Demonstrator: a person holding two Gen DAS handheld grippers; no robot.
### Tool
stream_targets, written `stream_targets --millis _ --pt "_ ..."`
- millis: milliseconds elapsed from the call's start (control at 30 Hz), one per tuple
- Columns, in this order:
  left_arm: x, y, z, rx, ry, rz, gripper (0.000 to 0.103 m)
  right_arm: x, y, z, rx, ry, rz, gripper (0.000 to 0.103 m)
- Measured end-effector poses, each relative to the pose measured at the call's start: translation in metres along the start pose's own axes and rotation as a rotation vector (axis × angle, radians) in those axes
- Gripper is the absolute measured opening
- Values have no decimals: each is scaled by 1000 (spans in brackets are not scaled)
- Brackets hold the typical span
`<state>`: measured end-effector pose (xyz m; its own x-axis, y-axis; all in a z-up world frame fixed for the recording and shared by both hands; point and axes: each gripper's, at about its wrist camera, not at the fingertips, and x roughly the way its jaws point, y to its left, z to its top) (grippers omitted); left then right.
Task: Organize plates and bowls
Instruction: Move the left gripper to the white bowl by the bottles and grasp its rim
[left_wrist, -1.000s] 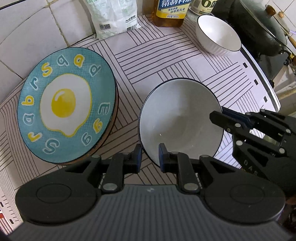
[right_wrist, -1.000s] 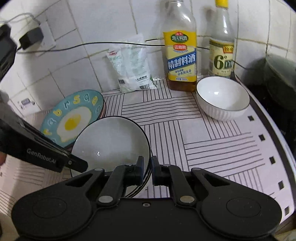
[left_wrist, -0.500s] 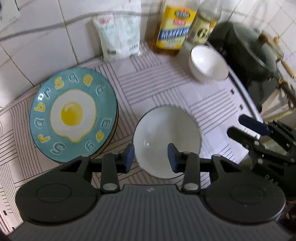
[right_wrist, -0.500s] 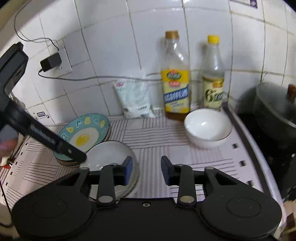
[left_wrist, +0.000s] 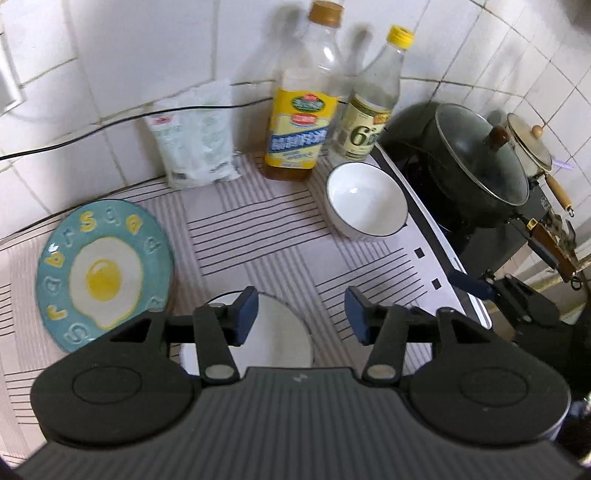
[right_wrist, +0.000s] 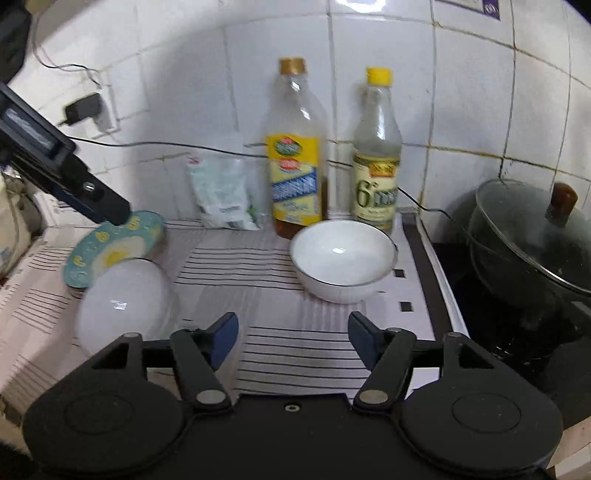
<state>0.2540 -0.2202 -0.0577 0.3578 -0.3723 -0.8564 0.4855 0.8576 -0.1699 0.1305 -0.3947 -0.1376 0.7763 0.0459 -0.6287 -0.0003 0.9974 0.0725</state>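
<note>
Showing "6°" bottle label (right_wrist: 376, 192), egg plate (left_wrist: 105, 278) lettering

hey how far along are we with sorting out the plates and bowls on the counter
Done: the wide white bowl sits beside the egg plate. In hand: nothing; the left tongs and right tongs have just been opening and stand empty. Left: the ribbed bowl by the bottles, untouched.

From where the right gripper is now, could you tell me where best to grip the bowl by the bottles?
Probably the near rim of the bowl, one finger inside and one outside. It sits upright and empty, its wall too wide to span. The right gripper, jaws just opened and empty, faces it; the bottles crowd the far side.
</note>
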Motion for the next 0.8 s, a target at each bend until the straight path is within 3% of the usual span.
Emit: stream_targets --millis 67,167,300,533,800 --pt "13 -8 5 -2 22 1 60 14 -10 -3 -8 7 -14 75" --pt "33 -23 18 -47 70 -11 63 40 -23 -9 -26 12 -20 91" --pt "58 -48 34 -64 71 -50 70 68 -31 -14 -41 9 -27 92" --pt "113 -62 60 -45 73 14 73 112 -41 -13 -43 -8 -20 94" --pt "174 -47 77 -22 115 72 70 133 -40 -4 -46 -17 -28 95"
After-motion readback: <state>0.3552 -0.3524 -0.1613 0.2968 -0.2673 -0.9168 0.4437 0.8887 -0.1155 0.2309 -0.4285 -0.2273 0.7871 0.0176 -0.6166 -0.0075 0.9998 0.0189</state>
